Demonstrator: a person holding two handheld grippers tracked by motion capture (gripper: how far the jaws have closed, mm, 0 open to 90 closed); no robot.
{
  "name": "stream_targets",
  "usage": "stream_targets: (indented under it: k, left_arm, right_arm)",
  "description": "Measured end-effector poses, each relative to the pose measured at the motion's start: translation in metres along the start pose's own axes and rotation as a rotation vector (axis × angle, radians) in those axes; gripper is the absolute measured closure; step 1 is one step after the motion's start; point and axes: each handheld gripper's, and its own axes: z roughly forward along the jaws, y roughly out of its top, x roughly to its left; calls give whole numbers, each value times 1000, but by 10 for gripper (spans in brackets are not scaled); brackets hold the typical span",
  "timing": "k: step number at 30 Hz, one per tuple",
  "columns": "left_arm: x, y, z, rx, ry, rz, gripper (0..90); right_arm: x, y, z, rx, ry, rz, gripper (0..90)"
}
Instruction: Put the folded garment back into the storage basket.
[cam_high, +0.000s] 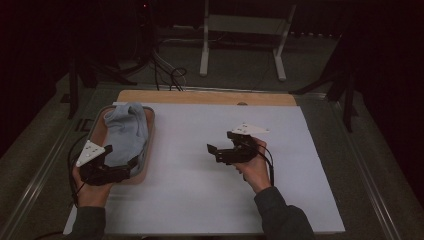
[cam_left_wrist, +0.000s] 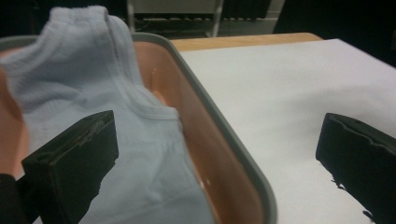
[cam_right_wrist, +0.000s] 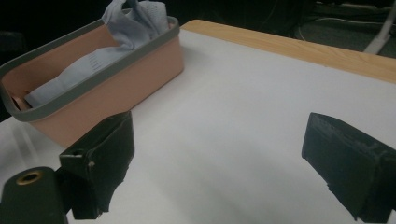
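Observation:
A light blue sock (cam_high: 125, 131) lies crumpled in a pink tray with a grey rim (cam_high: 151, 114) at the table's left. My left gripper (cam_high: 124, 162) hovers at the tray's near end and is open. In the left gripper view its left jaw is over the sock (cam_left_wrist: 84, 70) and its right jaw is over the white table, so the left gripper (cam_left_wrist: 217, 149) straddles the tray rim (cam_left_wrist: 224, 130). My right gripper (cam_high: 214, 154) is held above the middle of the table, pointing left toward the tray. The right gripper (cam_right_wrist: 224, 154) is open with nothing between its jaws; the tray (cam_right_wrist: 93, 79) and sock (cam_right_wrist: 135, 23) lie ahead.
A white sheet (cam_high: 210, 200) covers the table, with a wooden strip (cam_high: 205, 96) along the far edge. Beyond it, a white stand (cam_high: 240, 30) and cables (cam_high: 170, 75) sit on the floor. Dark tripod legs (cam_high: 345, 85) stand to the right.

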Motion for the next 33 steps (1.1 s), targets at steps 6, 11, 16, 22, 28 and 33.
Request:
stream_targets:
  k: [6, 11, 16, 22, 28, 33]
  left_arm:
    - [-3, -1, -1, 7, 17, 16, 4]
    - [-4, -2, -3, 1, 25, 9, 4]
    - [-4, -3, -5, -16, 22, 4, 4]
    - [-6, -4, -7, -15, 23, 9, 4]
    - [-9, -3, -11, -21, 24, 19, 4]
    - [-8, -2, -15, -37, 22, 10, 4]
  right_arm:
    - [-6, -6, -15, -14, -21, -2, 94]
    - [-13, -12, -30, -41, -43, -2, 94]
    - [-22, -24, -42, -39, -57, -2, 95]
    - [-30, -35, -59, -50, -91, -8, 101]
    - [-37, -45, -77, -86, -111, 10, 101]
    - [-42, -51, -89, -93, -120, 6, 101]
